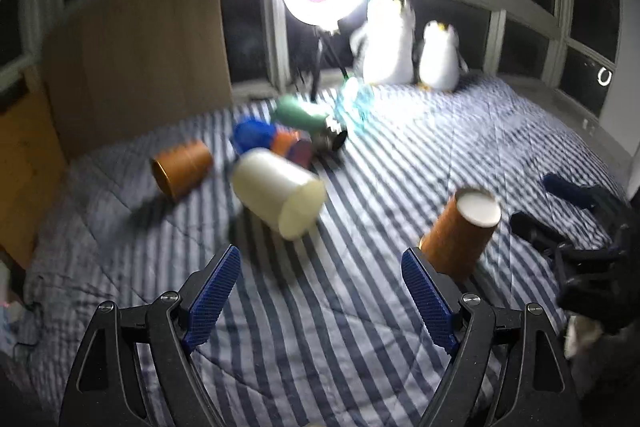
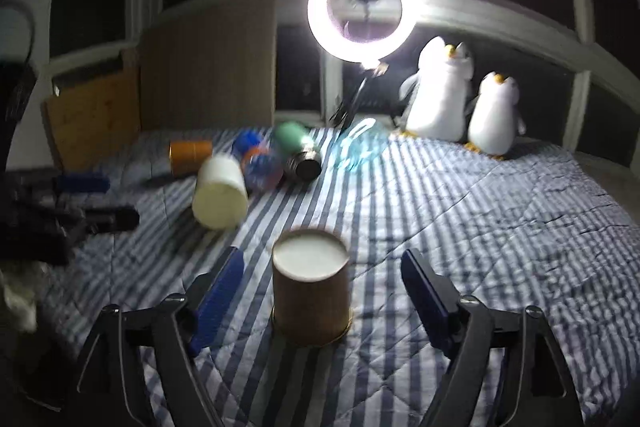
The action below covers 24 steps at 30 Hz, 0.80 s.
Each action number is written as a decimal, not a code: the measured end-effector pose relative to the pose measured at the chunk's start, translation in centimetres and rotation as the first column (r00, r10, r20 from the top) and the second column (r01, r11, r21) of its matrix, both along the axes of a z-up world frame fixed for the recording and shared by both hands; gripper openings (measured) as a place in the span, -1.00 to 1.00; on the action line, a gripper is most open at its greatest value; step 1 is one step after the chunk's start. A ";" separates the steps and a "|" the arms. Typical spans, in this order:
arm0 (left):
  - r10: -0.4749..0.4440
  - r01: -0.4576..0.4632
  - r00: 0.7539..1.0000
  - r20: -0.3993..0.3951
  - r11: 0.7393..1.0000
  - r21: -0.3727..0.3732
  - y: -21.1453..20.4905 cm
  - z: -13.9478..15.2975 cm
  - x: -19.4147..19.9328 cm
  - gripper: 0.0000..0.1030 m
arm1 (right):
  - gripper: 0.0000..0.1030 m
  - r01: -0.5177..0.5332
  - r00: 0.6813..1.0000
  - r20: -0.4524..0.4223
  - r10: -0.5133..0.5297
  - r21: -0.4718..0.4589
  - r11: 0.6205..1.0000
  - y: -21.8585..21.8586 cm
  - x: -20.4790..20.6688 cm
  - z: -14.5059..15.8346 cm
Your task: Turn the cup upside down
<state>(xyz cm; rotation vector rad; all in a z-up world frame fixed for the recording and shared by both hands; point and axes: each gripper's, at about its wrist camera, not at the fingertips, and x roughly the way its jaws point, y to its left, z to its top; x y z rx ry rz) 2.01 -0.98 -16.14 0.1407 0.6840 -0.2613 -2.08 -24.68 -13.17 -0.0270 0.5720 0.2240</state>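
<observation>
Brown cup (image 2: 310, 291) stands base-up on the bed (image 2: 480, 227), axis vertical, centred between the spread right hand-held gripper (image 2: 322, 291) jaws, untouched; left hand-held gripper (image 1: 320, 291), also spread, lies farther off.

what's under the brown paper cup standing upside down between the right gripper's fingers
The brown paper cup stands rim-down on the blue-and-white striped quilt. Its white base faces up; whatever is inside stays hidden.

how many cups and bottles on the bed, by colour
brown cups: 2 — one upside down, one on its side
cream cup: 1, on its side
green bottle: 1
blue/orange cluster: too blurred to count
total clearly seen: 4
</observation>
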 end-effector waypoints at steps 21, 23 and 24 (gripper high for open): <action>0.220 -0.205 0.890 0.400 0.975 -0.081 0.3 8.7 -8.4 0.99 | 0.90 0.184 0.963 0.189 -0.190 0.050 0.982 -1.8 -2.9 9.3; 0.236 -0.212 0.880 0.413 0.972 -0.104 0.6 9.2 -8.8 0.99 | 0.90 0.180 0.962 0.198 -0.186 0.049 0.982 -1.7 -3.1 9.5; 0.243 -0.215 0.875 0.418 0.970 -0.112 0.7 9.4 -9.0 0.99 | 0.90 0.178 0.962 0.199 -0.185 0.051 0.983 -1.6 -3.2 9.6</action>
